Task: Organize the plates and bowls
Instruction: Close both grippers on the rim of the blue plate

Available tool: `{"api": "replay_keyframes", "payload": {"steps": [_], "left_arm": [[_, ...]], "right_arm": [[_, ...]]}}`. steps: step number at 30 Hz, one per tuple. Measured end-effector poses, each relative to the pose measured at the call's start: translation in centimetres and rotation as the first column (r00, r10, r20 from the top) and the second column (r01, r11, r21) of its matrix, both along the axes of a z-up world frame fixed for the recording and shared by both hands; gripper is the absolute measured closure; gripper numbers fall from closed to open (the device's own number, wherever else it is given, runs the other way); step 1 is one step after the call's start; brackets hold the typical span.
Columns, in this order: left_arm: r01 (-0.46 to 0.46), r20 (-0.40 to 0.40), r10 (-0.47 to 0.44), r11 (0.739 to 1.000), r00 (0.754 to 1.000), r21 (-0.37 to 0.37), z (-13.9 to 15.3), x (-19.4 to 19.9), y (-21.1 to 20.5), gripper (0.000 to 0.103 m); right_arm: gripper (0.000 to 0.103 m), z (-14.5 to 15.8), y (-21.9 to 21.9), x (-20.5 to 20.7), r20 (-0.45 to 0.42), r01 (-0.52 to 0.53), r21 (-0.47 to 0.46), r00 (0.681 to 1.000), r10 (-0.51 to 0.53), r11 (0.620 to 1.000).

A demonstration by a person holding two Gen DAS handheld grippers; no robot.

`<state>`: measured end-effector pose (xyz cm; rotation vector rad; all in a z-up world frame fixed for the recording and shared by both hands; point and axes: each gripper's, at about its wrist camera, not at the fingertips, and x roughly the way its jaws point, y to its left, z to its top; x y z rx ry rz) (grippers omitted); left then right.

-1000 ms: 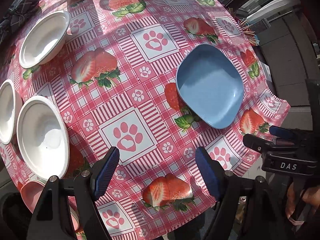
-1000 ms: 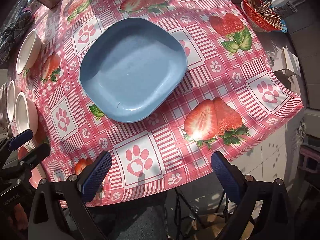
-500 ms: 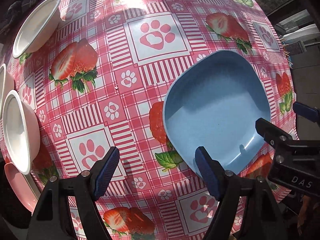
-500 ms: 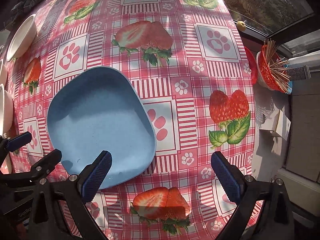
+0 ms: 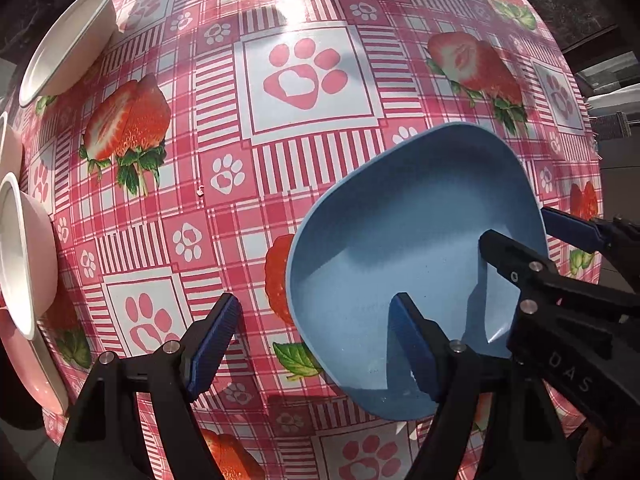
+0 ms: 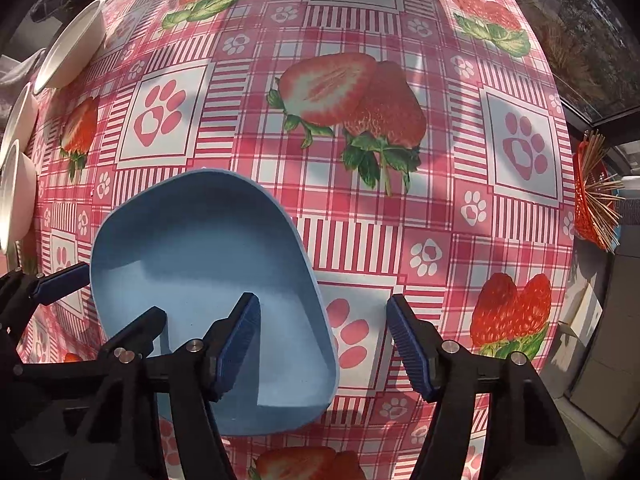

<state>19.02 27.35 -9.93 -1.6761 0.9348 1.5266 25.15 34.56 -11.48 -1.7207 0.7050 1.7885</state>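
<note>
Both my grippers hang spread wide over the blue plate [image 5: 404, 248]. My left gripper [image 5: 312, 344] straddles the plate's left rim, its right finger inside the dish. My right gripper [image 6: 324, 340] straddles the right rim, its left finger inside. The plate lies on the strawberry-print tabletop [image 5: 304, 160]. Farther off to the left of my left gripper sit white bowls [image 5: 24, 252], one [image 5: 64, 40] farthest.
</note>
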Motion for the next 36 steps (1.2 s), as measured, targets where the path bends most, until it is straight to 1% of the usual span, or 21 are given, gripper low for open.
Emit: {"api": "replay_keyframes", "payload": {"steps": [3,4,5,7,9,10,12,13,14,16,18,20,23,25,27,29,32,34,36], "left_arm": [[0.011,0.004,-0.011,1.0,1.0,0.01,0.0,0.4,0.3,0.023],[0.015,0.003,-0.015,1.0,1.0,0.012,0.0,0.6,0.6,0.023],[0.021,0.002,-0.021,1.0,1.0,0.013,0.0,0.7,0.6,0.025],[0.041,-0.001,-0.041,0.999,0.999,0.021,0.6,0.6,0.1,0.027],[0.056,-0.005,-0.055,0.998,0.998,0.032,0.8,0.7,0.0,0.034],[0.065,-0.008,-0.064,0.997,0.998,0.038,1.1,0.6,-0.1,0.036],[0.084,-0.012,-0.084,0.995,0.996,0.05,1.1,0.2,-0.4,0.047],[0.1,-0.013,-0.099,0.993,0.995,0.057,1.2,0.2,-0.4,0.05],[0.117,-0.014,-0.116,0.991,0.993,0.066,1.3,0.0,-0.6,0.057],[0.15,-0.015,-0.149,0.985,0.989,0.081,1.4,-0.2,-1.0,0.063],[0.177,-0.014,-0.176,0.979,0.984,0.102,1.3,-0.9,-1.5,0.076],[0.203,-0.008,-0.204,0.972,0.979,0.115,1.3,-1.2,-1.7,0.08],[0.228,-0.015,-0.228,0.968,0.974,0.103,1.2,-1.0,-1.3,0.081],[0.241,-0.025,-0.24,0.965,0.971,0.102,1.1,-1.3,-1.4,0.081],[0.264,-0.038,-0.261,0.958,0.965,0.108,1.3,-1.0,-1.4,0.081],[0.28,-0.024,-0.279,0.954,0.96,0.111,1.3,-0.4,-1.2,0.081],[0.287,-0.006,-0.287,0.953,0.958,0.101,1.7,0.1,-2.9,0.08],[0.298,-0.008,-0.299,0.95,0.954,0.092,1.4,-0.4,-4.5,0.08],[0.312,-0.007,-0.313,0.946,0.95,0.083,1.3,-0.7,-6.0,0.081]], "right_arm": [[0.059,0.1,-0.1,-0.3,-0.017,0.003,-0.006,1.0,-0.003,1.0],[0.07,0.2,-0.2,-0.3,-0.025,0.005,-0.013,1.0,-0.005,1.0],[0.074,0.5,-0.5,0.2,-0.034,0.007,-0.024,0.999,-0.008,1.0],[0.074,0.7,-1.2,0.1,-0.03,0.013,-0.014,0.999,-0.013,1.0],[0.074,0.8,-1.9,0.1,-0.037,0.04,-0.021,0.998,-0.041,0.999],[0.076,0.9,-2.3,0.4,-0.039,0.051,-0.025,0.998,-0.051,0.998],[0.079,0.8,-3.1,0.6,-0.039,0.058,-0.038,0.997,-0.06,0.998],[0.08,0.7,-3.9,0.7,-0.041,0.06,-0.047,0.997,-0.062,0.997],[0.08,0.7,-4.5,0.7,-0.042,0.063,-0.056,0.997,-0.066,0.996],[0.08,0.5,-5.9,0.9,-0.05,0.079,-0.077,0.995,-0.083,0.994],[0.08,0.3,-7.5,1.0,-0.039,0.109,-0.077,0.993,-0.112,0.991],[0.08,0.2,-8.6,1.4,-0.035,0.165,-0.084,0.985,-0.168,0.983],[0.079,-0.1,-9.5,2.1,-0.043,0.248,-0.088,0.967,-0.252,0.965],[0.079,-0.1,-9.1,2.4,-0.039,0.29,-0.101,0.955,-0.295,0.952],[0.079,-0.2,-8.9,2.6,-0.037,0.312,-0.11,0.948,-0.317,0.944],[0.079,0.1,-9.0,2.2,-0.035,0.318,-0.105,0.946,-0.323,0.942],[0.08,0.2,-8.8,2.3,-0.038,0.345,-0.105,0.936,-0.35,0.933],[0.08,0.3,-8.5,2.4,-0.048,0.365,-0.135,0.926,-0.374,0.921],[0.08,0.3,-9.4,2.2,-0.051,0.368,-0.16,0.924,-0.38,0.916]]}}
